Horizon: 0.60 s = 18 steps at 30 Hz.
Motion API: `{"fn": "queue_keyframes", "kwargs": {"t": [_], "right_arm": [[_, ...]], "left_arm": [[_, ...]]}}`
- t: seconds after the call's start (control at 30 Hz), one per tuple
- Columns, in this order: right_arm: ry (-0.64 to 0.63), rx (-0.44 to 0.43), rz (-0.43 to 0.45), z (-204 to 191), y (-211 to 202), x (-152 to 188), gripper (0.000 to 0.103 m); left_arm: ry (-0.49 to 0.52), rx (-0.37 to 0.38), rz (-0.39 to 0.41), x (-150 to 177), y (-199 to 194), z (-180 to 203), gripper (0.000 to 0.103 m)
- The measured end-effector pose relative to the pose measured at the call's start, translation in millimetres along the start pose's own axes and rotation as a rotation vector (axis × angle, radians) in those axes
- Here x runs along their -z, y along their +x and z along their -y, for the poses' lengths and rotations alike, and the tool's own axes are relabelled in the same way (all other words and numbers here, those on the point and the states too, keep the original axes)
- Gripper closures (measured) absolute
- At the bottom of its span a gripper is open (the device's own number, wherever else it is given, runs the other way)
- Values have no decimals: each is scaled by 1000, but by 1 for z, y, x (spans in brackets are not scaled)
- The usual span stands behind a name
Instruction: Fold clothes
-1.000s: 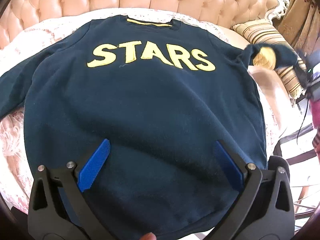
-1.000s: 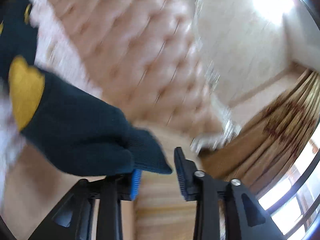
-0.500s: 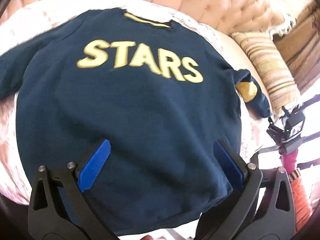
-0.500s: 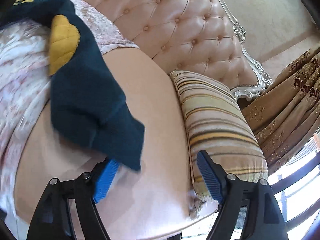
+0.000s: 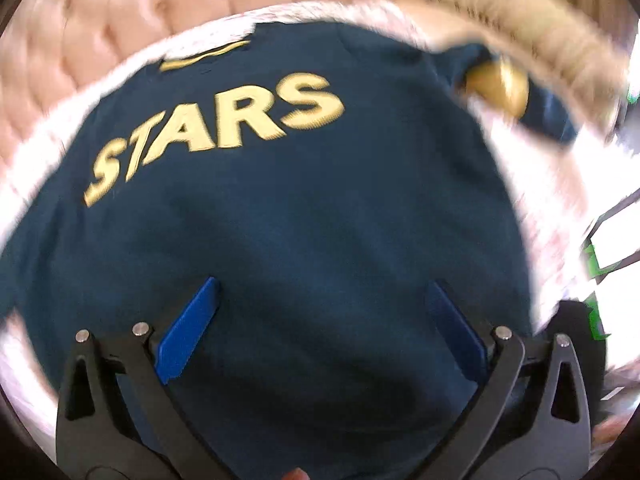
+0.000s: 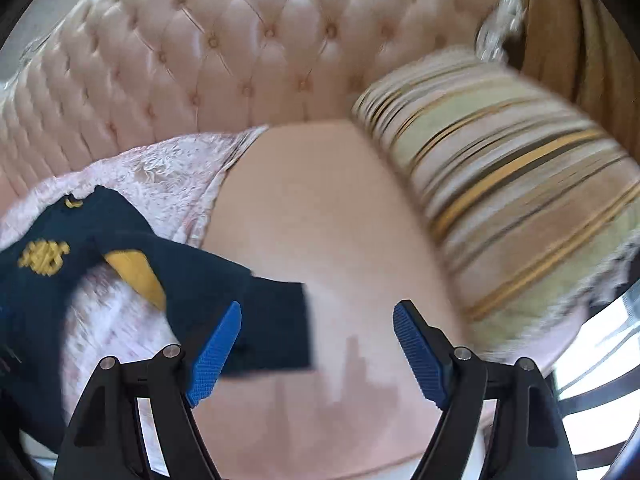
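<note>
right gripper (image 6: 316,340) jaws standing wide, gripping nothing, sleeve cuff (image 6: 272,328) lying loose just by the left pad | left gripper (image 5: 320,320) spread wide, empty, hovering over the sweater (image 5: 280,208) lying flat on the sofa (image 6: 240,60) | risk: cuff is hanging toward the seat edge; a skewed regrasp may be bunching the sleeve.
</note>
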State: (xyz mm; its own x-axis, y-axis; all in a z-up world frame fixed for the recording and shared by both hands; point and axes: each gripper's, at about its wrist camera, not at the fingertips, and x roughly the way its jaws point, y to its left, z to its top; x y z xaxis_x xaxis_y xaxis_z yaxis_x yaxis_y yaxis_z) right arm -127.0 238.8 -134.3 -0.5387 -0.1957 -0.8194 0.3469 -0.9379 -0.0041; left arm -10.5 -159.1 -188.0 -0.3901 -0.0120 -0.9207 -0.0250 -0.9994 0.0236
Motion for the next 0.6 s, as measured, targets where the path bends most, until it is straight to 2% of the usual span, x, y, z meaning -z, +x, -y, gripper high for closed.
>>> {"fn": "queue_keyframes", "kwargs": {"t": [0.1,0.27,0.33,0.43,0.6], "right_arm": [[-138,-2,-70,-27,21,-12,24],[-421,-102,-80,-83,30,-26,24],[-492,-155,-121,-98,38,-37,24],[-548,-216,-228,-106,62,-53,23],[-587,-220,-384,-112,103,-62,24]], "left_arm": [[-37,36,-11,-2,1,-7,0],[-26,29,15,0,0,-5,0],[-29,26,23,1,0,-5,0],[-32,26,13,-1,0,-7,0],[-29,33,8,0,0,-9,0]]}}
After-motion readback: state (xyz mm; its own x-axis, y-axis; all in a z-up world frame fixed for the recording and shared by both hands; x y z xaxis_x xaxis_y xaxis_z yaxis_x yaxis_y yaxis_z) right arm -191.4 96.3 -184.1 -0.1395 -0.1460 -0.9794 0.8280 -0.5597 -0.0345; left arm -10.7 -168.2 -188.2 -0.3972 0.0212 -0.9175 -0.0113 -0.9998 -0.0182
